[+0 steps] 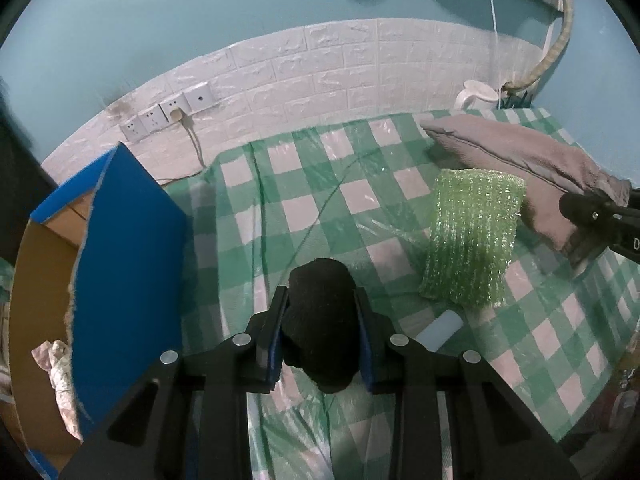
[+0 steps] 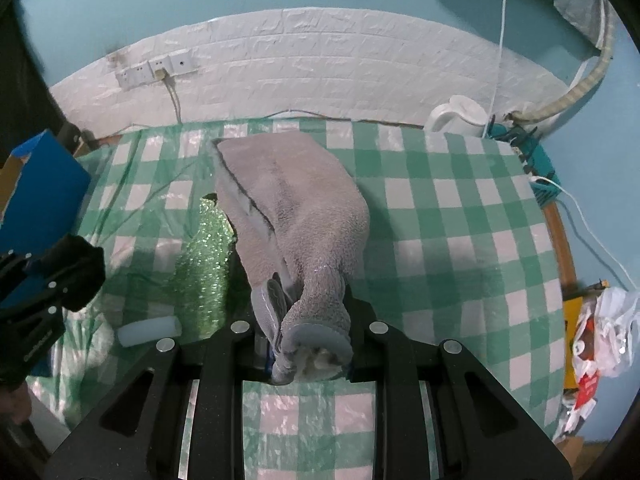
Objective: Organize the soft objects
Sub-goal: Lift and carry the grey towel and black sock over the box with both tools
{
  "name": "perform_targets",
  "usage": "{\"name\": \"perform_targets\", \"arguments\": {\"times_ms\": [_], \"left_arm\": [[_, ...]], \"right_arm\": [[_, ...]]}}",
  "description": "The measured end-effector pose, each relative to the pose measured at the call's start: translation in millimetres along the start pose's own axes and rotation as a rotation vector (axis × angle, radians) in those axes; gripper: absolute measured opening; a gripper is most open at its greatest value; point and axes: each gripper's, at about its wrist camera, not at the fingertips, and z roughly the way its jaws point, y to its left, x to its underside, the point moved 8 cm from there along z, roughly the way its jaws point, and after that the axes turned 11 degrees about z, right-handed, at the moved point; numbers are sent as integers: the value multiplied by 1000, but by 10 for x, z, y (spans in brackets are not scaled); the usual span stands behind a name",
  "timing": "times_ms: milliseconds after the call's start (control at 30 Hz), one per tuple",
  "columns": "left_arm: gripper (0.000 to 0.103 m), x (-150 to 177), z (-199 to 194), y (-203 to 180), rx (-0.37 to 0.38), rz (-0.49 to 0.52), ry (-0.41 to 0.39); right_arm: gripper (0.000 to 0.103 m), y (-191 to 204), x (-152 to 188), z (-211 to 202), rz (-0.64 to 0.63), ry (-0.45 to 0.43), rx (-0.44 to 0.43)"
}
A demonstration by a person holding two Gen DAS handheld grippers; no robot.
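Green-and-white checked plastic sheeting (image 2: pixel 460 208) is seen spread over the counter, backed by a white brick-pattern wall panel (image 2: pixel 320 64) and a teal wall. A black soft object (image 1: pixel 322 320) is pinched between the blue pads of the left hand-held gripper (image 1: pixel 322 312), held above the cloth beside a blue-sided cardboard box (image 1: pixel 128 248). A grey towel (image 2: pixel 296 216) is clamped at one bunched end by the right hand-held gripper (image 2: pixel 308 340), its far end stretched out over the counter. A green bubble-wrap sheet (image 1: pixel 472 236) is laid between the two, partly overlapped by the towel, with a small white foam block (image 1: pixel 440 330) just beside it. A white kettle (image 2: pixel 460 116) is seen at the counter's far edge.
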Motion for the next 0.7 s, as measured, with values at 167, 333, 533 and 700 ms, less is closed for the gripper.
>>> {"name": "perform_targets", "arguments": {"times_ms": [167,333,533,700], "left_arm": [[30,38,-137,47,3,-10,-10],[30,75,-295,34,-7,-4,-22],[30,64,-503,12,-19,15,-53],[30,47,-703,10,-28,22,-80]], "right_arm": [[21,15,-25,-172,0,-31,-4],[21,26,-48,-324,8,-57,-6],[21,49,-30,-480,-5,-81,-8],[21,121,-24,-584,-16,-90,-18]]}}
